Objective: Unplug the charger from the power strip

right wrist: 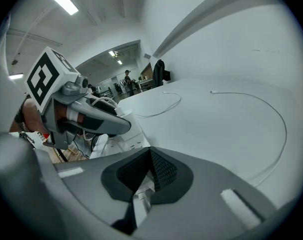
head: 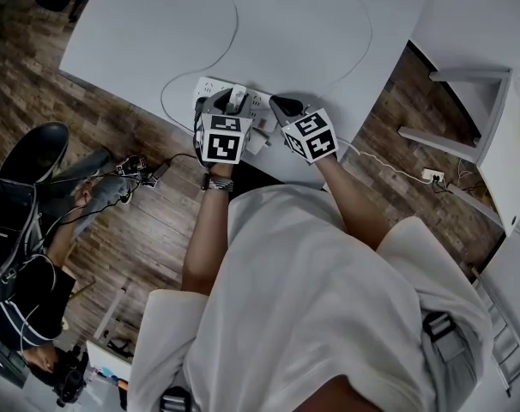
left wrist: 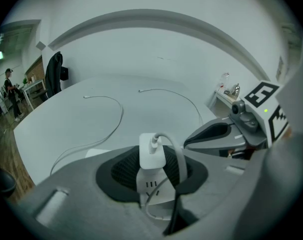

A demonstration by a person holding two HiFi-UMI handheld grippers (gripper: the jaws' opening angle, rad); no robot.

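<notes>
A white power strip (head: 219, 92) lies at the near edge of the white table (head: 329, 24). A white charger (left wrist: 152, 151) with a cable in its top stands upright in the power strip (left wrist: 152, 190). My left gripper (left wrist: 152, 160) is shut on the charger, with a dark pad against each side. In the head view the left gripper (head: 234, 101) sits over the strip's middle. My right gripper (head: 278, 106) is at the strip's right end. In its own view the right gripper (right wrist: 150, 165) has its pads together, and a white part (right wrist: 141, 201) shows in the gap below them.
Two thin white cables (head: 230, 33) (head: 363, 37) curve across the table behind the strip. Below the near edge is wood floor with a dark office chair (head: 33, 166) at left. A white shelf unit (head: 479, 101) stands right, with a plug (head: 432, 176) and cord on the floor.
</notes>
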